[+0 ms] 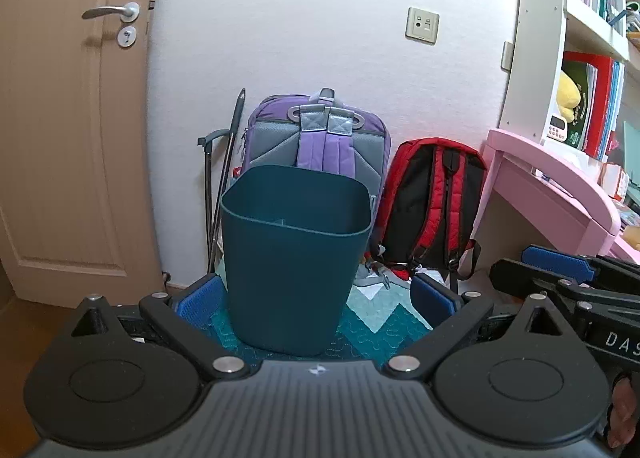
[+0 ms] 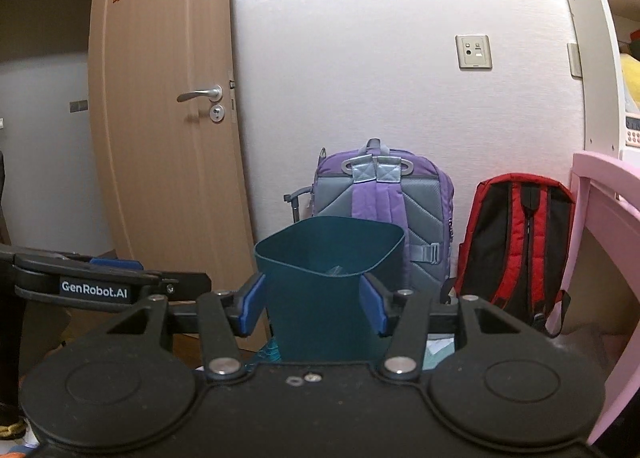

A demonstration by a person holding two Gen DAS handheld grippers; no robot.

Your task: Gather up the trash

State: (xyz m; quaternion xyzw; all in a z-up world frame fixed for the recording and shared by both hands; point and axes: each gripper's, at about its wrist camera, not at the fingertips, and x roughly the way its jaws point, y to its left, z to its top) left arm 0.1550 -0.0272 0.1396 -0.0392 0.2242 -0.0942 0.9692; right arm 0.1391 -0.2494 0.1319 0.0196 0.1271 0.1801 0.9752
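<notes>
In the left wrist view, a tan wooden door (image 1: pixel 60 117) with a silver lever handle is being shown at the left of the frame. At lower centre, the left hand-held gripper (image 1: pixel 316 298) is being held with its blue pads spread wide and nothing between them, framing a dark teal plastic waste bin (image 1: pixel 292 250) with rounded corners. The bin is being kept upright on a teal zigzag quilted mat (image 1: pixel 380 322), probably so that trash can be dropped straight in. Behind it, a purple and grey backpack (image 1: pixel 320 129) is being leaned against the white wall, and a red and black backpack (image 1: pixel 432 197) is being propped to its right. White scraps of paper (image 1: pixel 372 290), likely the trash, are being left on the mat at the bags' feet. A pink tabletop (image 1: pixel 560 185) is being seen at the right edge.

In the right wrist view, the right hand-held gripper (image 2: pixel 312 306) is likewise being held spread and empty, pointed at the bin.
</notes>
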